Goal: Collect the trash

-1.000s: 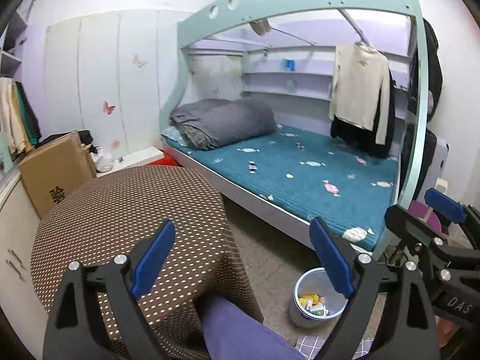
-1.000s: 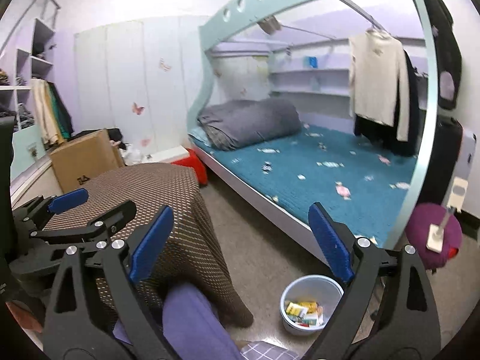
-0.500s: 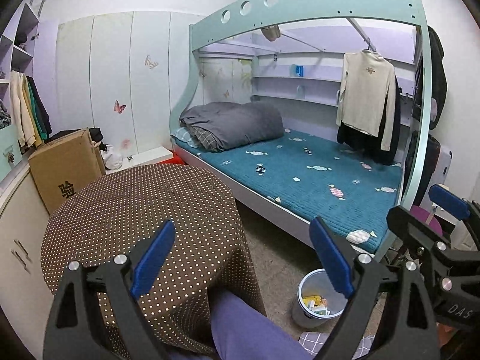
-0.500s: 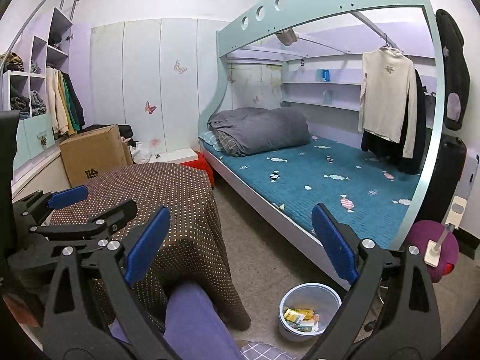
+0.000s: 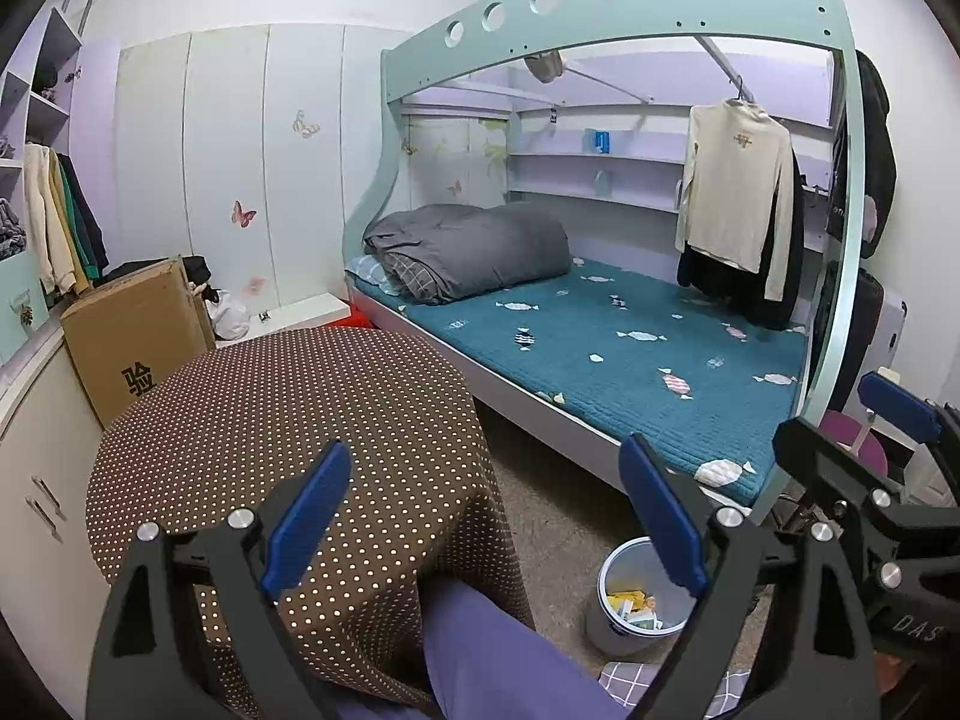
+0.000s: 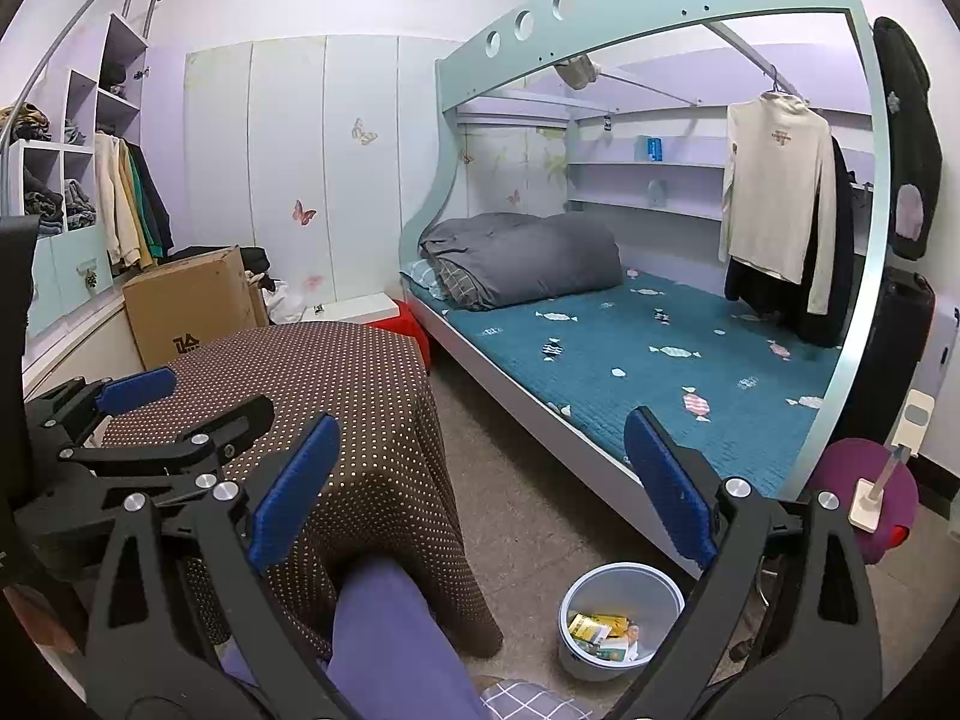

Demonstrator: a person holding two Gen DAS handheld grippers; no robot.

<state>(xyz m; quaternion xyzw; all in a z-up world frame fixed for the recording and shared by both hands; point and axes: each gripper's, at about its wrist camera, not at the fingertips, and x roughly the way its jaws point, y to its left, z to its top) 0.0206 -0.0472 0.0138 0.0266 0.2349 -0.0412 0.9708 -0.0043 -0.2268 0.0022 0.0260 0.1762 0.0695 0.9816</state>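
Note:
A pale grey trash bin [image 5: 636, 600] [image 6: 621, 618] stands on the floor between the table and the bed, holding yellow and green packaging scraps [image 6: 603, 633]. My left gripper [image 5: 486, 516] is open and empty, raised above the front edge of a round table with a brown dotted cloth [image 5: 282, 420] [image 6: 336, 384]. My right gripper [image 6: 480, 492] is also open and empty, held over the floor, with the bin below its right finger. In each view the other gripper shows at the frame's edge. No trash lies on the cloth.
A bed with a teal cover [image 5: 612, 354] and rolled grey quilt [image 5: 474, 249] fills the right side. A cardboard box [image 5: 135, 336] and white cabinet [image 5: 36, 480] stand left. A purple stool [image 6: 864, 498] is at right. A person's purple-clad leg [image 6: 390, 642] is below.
Both cameras have tilted upward and pulled back: the table, bed and bin sit lower in frame and more of the wall and bunk frame shows. Both grippers stay open.

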